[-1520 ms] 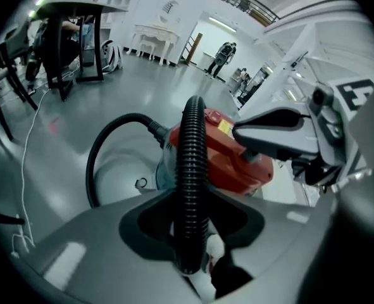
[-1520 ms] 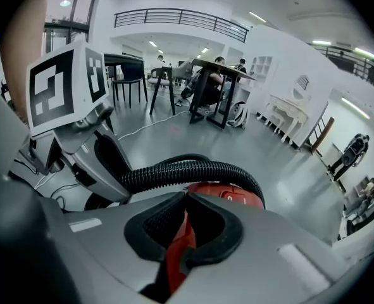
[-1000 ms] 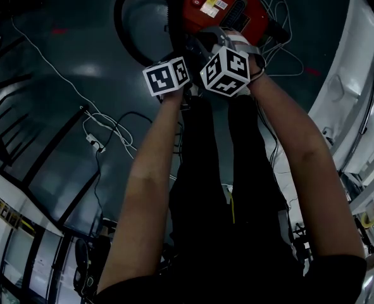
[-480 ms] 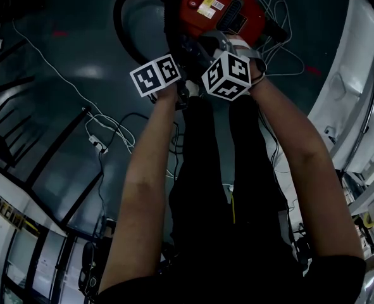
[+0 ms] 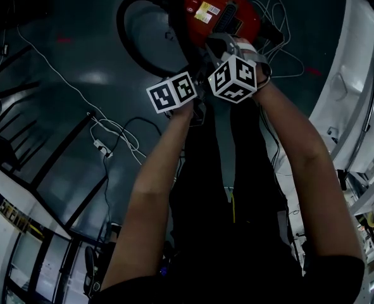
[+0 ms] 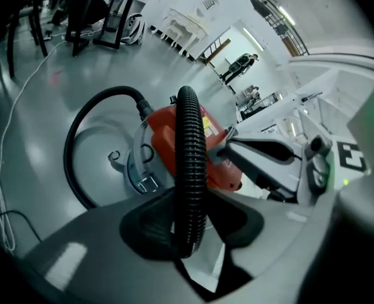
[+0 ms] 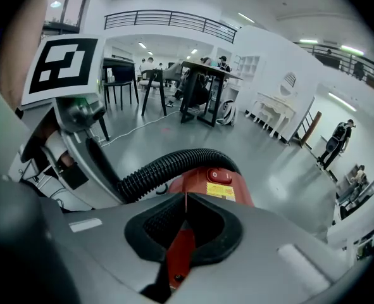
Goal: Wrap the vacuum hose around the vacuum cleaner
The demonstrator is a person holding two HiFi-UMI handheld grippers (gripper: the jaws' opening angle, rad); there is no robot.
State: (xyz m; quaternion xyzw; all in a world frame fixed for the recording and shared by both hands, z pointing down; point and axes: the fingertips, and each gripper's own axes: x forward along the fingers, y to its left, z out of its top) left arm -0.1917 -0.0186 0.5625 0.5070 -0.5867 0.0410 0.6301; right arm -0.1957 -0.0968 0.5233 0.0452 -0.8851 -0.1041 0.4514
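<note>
The red vacuum cleaner (image 5: 205, 5) sits on the grey floor at the top of the head view. Its black ribbed hose (image 5: 126, 43) loops out to the left. My left gripper (image 5: 194, 65) is just in front of the vacuum. In the left gripper view, my left gripper (image 6: 190, 223) is shut on the hose (image 6: 190, 151), which runs upright between the pads and over the red body (image 6: 164, 138). My right gripper (image 5: 219, 44) hovers beside it over the vacuum. In the right gripper view, my right gripper (image 7: 185, 223) is shut with its pads meeting. The hose (image 7: 168, 163) arches over the vacuum (image 7: 215, 182) just ahead.
White cables (image 5: 111, 128) and a power strip (image 5: 99, 147) trail over the floor at the left. More white cable (image 5: 275, 11) is piled right of the vacuum. Dark chair legs (image 5: 47, 151) stand at the left and white furniture (image 5: 357, 75) at the right. Tables and seated people (image 7: 193, 81) are far off.
My left gripper has lifted and drawn back toward me and to the right, bringing the hose with it. The right gripper has shifted only slightly.
</note>
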